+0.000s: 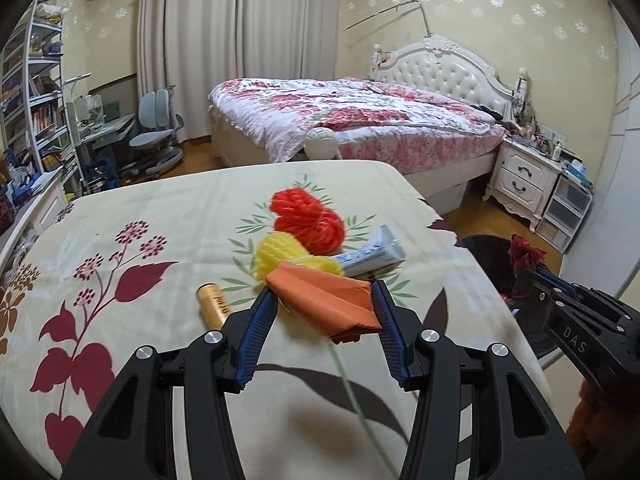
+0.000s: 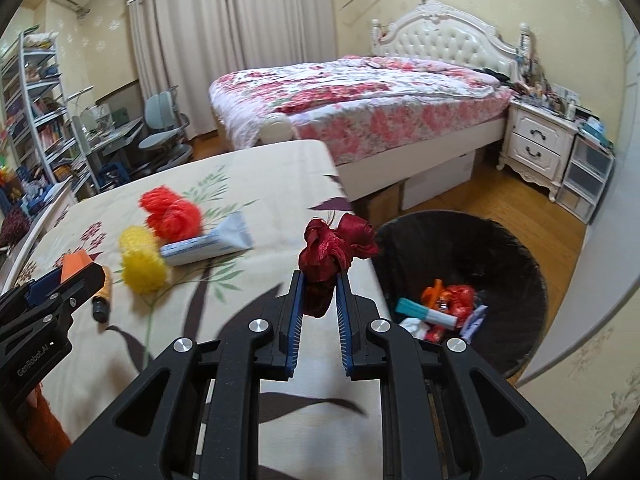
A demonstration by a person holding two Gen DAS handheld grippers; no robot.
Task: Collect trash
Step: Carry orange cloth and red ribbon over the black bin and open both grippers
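you are working over a table (image 1: pixel 168 240) draped in a cream cloth printed with dark red leaves, flower heads and green sprigs, its far corner rounded. beyond it sits a bed (image 1: pixel 360 120) under a pink floral quilt with a white tufted headboard, a white carved nightstand (image 1: pixel 524 176) beside it, pale pleated curtains (image 1: pixel 224 40), a grey desk chair (image 1: pixel 156 128) and a crowded bookshelf (image 1: pixel 36 100) along the left wall. the floor is warm wood.

your left gripper (image 1: pixel 324 300) is about half closed, its ribbed blue pads pressed against both ends of a folded orange paper (image 1: pixel 324 300), flat-faced and sharply creased, held just above the cloth. just behind the paper lies a fuzzy yellow yarn bundle (image 1: pixel 288 256), touching a fluffier red yarn bundle (image 1: pixel 308 216). a smooth white and blue tube (image 1: pixel 372 254), crimped flat at its far end, lies beside both. a glossy gold cylinder (image 1: pixel 214 304) with a dark cap rests on the cloth just left of the gripper.

your right gripper (image 2: pixel 320 280) has its pads drawn close together, pinching a crumpled dark red ribbon flower (image 2: pixel 332 252) with a satin sheen; the petals bunch above the fingertips. it sits near the table's right edge, beside the bin rather than over it.

the trash bin (image 2: pixel 520 248) is round, lined with a black bag, standing on the floor just off the table's right edge. inside it lie an orange scrap, red wrappers, a teal and white tube and some white and lilac paper.
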